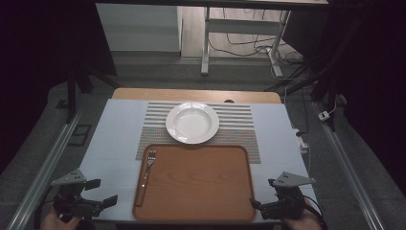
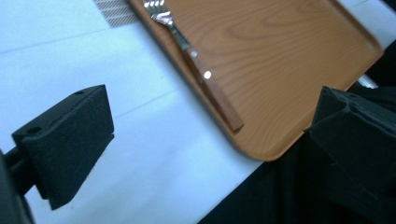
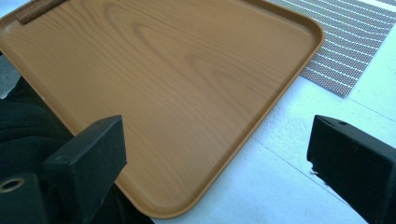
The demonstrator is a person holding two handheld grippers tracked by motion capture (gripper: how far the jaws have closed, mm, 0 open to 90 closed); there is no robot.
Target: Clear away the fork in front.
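A wooden tray (image 1: pixel 201 184) lies at the near middle of the white table. A fork (image 1: pixel 147 172) with a wooden handle rests along the tray's left side, tines pointing away. Beyond the tray a white deep plate (image 1: pixel 192 122) sits on a striped placemat (image 1: pixel 239 120). My left gripper (image 1: pixel 101 192) is open near the tray's front left corner and holds nothing. My right gripper (image 1: pixel 263 193) is open at the front right corner, also holding nothing. The left gripper view has the fork (image 2: pixel 196 60) on the tray (image 2: pixel 280 70) between the jaws (image 2: pixel 212 107). The right gripper view looks across the tray (image 3: pixel 163 70) between its jaws (image 3: pixel 217 140).
The table's front edge runs just below both grippers. Metal rails (image 1: pixel 43 167) flank the table on both sides. A desk frame (image 1: pixel 206 43) and loose cables stand on the floor beyond the far edge. The placemat corner (image 3: pixel 345 42) lies past the tray's right side.
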